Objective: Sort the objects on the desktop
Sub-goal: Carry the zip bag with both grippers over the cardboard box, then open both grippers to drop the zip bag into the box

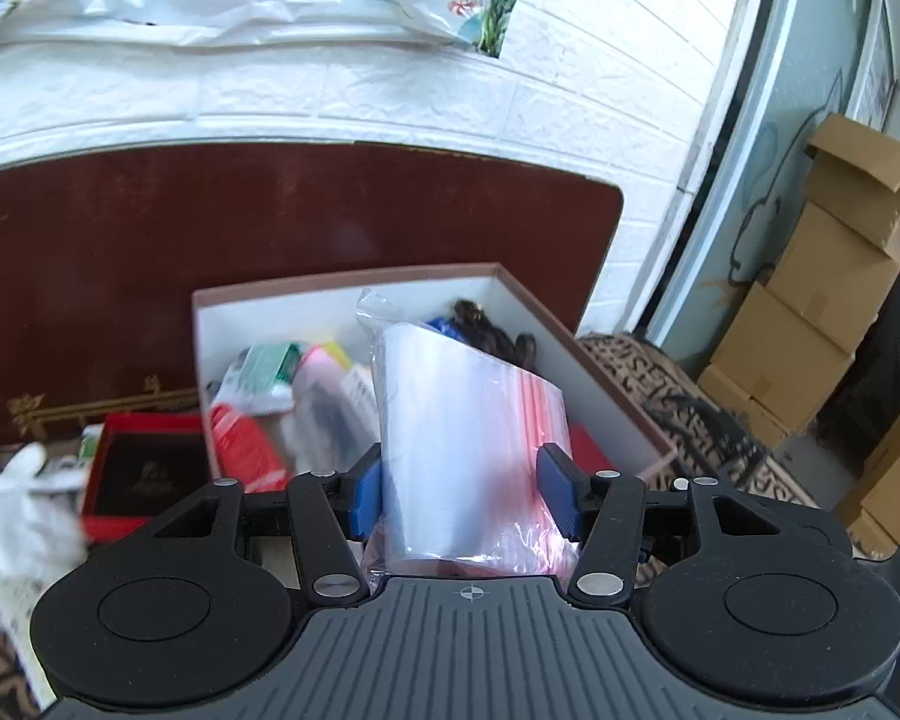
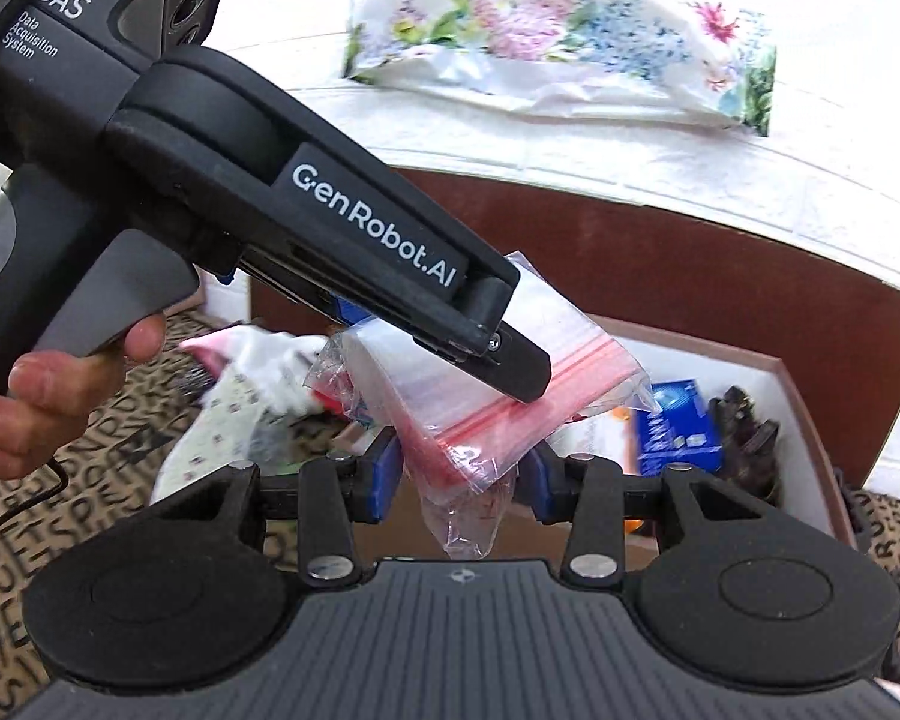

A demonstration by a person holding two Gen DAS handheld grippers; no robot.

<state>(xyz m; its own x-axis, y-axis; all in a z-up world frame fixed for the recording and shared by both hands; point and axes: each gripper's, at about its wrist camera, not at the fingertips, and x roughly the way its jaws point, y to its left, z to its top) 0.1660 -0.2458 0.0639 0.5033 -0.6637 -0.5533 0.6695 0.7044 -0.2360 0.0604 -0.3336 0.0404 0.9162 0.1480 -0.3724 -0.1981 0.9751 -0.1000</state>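
A clear packet of zip bags with red seal strips sits in the lower centre of the left wrist view, gripped between the blue pads of the left gripper, which clasp its two sides. In the right wrist view the same packet hangs at centre frame, its lower corner drooping between the pads of the right gripper; whether those pads pinch it I cannot tell. The left gripper's black body crosses the upper left, clamped over the packet's top. Behind the packet lies an open cardboard box of jumbled items, with a red case at lower left.
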